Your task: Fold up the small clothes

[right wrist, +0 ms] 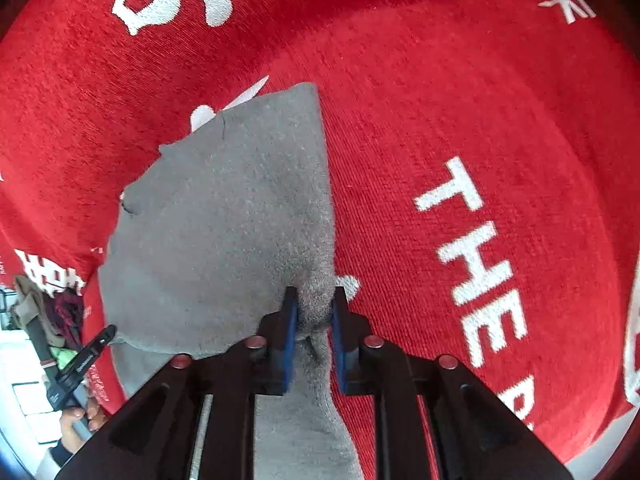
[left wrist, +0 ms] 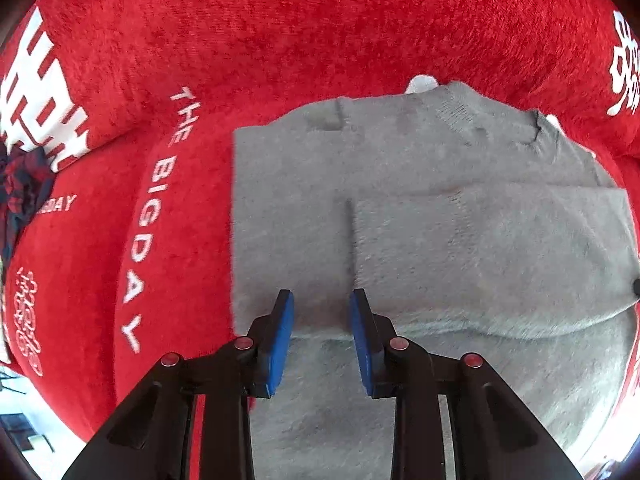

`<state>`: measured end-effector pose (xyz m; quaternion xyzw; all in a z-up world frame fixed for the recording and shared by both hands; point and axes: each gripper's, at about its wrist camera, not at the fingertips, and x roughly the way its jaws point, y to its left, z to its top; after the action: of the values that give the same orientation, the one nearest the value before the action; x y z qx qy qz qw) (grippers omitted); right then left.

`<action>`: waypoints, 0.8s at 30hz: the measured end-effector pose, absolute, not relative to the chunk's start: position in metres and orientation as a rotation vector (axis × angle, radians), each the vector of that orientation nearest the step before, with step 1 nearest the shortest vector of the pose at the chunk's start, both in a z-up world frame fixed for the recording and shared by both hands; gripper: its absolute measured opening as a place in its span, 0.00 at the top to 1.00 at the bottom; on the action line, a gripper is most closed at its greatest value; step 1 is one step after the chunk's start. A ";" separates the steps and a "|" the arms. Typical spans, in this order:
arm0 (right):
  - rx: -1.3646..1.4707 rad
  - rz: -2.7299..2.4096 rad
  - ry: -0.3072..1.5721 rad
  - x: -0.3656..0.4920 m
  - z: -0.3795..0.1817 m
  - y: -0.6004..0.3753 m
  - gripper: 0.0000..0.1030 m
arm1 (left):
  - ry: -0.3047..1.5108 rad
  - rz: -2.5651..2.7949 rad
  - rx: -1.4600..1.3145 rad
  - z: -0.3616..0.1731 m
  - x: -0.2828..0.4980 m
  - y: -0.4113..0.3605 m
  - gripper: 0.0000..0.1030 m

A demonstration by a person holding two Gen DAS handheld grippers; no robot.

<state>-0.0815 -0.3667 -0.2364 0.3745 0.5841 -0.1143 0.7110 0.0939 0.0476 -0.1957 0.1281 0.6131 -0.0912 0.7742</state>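
A small grey fuzzy knitted sweater [left wrist: 420, 208] lies on a red plush cover printed with white lettering [left wrist: 280, 32], near its middle, with the words "THE BIGDAY" running along the garment's left side; one sleeve is already laid flat across the body (its cuff edge shows as a straight line in the left wrist view). The step in hand looks like the second sleeve or side fold. The right gripper [right wrist: 314, 312] has its blue pads pinching a bunched ridge of the grey knit at the garment's edge, the cloth lifted off the cover there; the left gripper [left wrist: 322, 312] hangs above the sweater's lower part with its jaws spread, holding nothing. The next move probably calls for carrying the pinched edge over the body, and the left could press the cloth down to stop it dragging; the knit looks soft and stretchy, so a slow pull.
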 end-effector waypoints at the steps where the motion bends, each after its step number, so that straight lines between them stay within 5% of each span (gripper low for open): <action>1: 0.816 -0.277 1.302 -0.083 -0.232 -0.366 0.76 | 1.342 -0.187 0.286 -0.195 0.092 0.052 0.70; 10: 0.690 -0.237 1.239 -0.074 -0.188 -0.339 0.74 | 1.286 -0.196 0.197 -0.165 0.097 0.059 0.70; 24: 0.663 -0.157 1.333 -0.052 -0.226 -0.303 0.74 | 1.345 -0.178 0.287 -0.198 0.092 0.062 0.70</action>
<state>-0.0524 -0.3029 -0.2263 0.3012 0.6059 -0.0713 0.7328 0.0925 0.0620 -0.1979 0.1322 0.6198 -0.0820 0.7692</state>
